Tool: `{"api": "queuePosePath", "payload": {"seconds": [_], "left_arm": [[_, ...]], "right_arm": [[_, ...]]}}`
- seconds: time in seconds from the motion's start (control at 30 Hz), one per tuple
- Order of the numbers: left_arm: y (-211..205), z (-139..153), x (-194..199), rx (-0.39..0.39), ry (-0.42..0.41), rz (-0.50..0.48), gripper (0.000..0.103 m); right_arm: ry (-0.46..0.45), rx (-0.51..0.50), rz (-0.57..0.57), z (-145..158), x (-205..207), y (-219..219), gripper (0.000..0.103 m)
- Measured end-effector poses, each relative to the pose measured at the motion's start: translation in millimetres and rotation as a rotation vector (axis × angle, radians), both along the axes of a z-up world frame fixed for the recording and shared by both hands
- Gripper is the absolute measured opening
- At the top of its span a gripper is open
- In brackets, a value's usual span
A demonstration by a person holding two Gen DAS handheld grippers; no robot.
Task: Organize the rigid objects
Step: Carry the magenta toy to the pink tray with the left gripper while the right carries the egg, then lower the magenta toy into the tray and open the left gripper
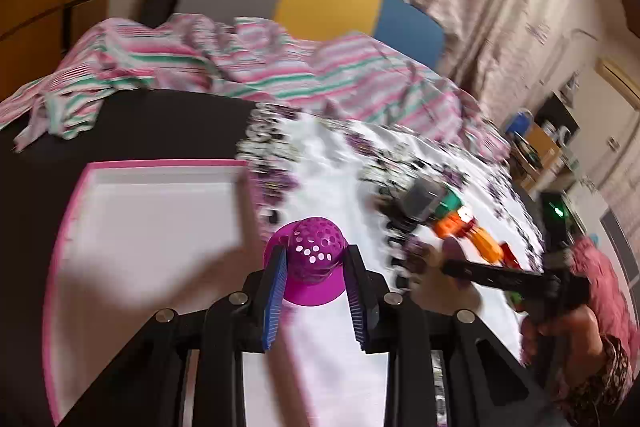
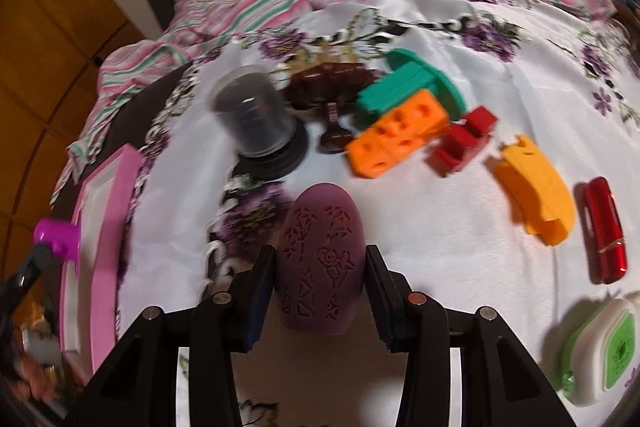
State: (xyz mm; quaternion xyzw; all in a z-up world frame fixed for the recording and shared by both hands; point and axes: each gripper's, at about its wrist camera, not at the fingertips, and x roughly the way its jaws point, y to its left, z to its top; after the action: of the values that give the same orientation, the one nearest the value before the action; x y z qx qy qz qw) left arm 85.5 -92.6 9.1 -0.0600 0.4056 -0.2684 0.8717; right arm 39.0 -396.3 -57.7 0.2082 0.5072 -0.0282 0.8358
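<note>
1. The left hand-held gripper (image 1: pixel 316 291) is clamped on a magenta perforated cup (image 1: pixel 314 267), its blue pads pressing both sides; the cup is held at the near right edge of the pink-rimmed white tray (image 1: pixel 160 227).
2. The right hand-held gripper (image 2: pixel 320 291) is clamped on a dark purple oval piece with cut-out patterns (image 2: pixel 322 263), held above the floral cloth (image 2: pixel 440 247) that covers the desk.
3. On the cloth beyond it lie the remaining items: a clear container with a dark lid (image 2: pixel 256 119), a brown carved stand (image 2: pixel 328 95), a green block (image 2: pixel 412 87) touching an orange block (image 2: pixel 396 135), and a red block (image 2: pixel 464 143) just beside them.
4. Farther right sit a yellow curved piece (image 2: pixel 536 191), a red glossy case (image 2: pixel 604 231) and a white-and-green box (image 2: pixel 604 347) (all blurred).
5. A striped pink-and-green fabric (image 1: pixel 240 67) is bunched behind the cloth.
</note>
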Motion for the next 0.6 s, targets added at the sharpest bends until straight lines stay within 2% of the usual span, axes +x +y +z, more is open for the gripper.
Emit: {"api": "queuePosePath", "payload": {"seconds": [0.27, 0.4, 0.47, 0.6], "left_arm": [[61.8, -20.6, 39.7, 0.013, 0.046, 0.140, 0.028], [80.0, -33.4, 66.2, 0.056, 0.076, 0.185, 0.028], [86.7, -40.9, 80.4, 0.088, 0.098, 0.209, 0.028], [97.3, -52.4, 103.2, 0.103, 0.138, 0.248, 0.028]], "right_arm": [[-0.087, -0.006, 0.104, 13.4, 0.8, 33.7, 0.045], [-0.123, -0.072, 0.169, 23.4, 0.6, 63.9, 0.045], [-0.129, -0.064, 0.191, 26.0, 1.5, 77.0, 0.045], [-0.163, -0.039, 0.228, 35.4, 5.4, 101.0, 0.045]]}}
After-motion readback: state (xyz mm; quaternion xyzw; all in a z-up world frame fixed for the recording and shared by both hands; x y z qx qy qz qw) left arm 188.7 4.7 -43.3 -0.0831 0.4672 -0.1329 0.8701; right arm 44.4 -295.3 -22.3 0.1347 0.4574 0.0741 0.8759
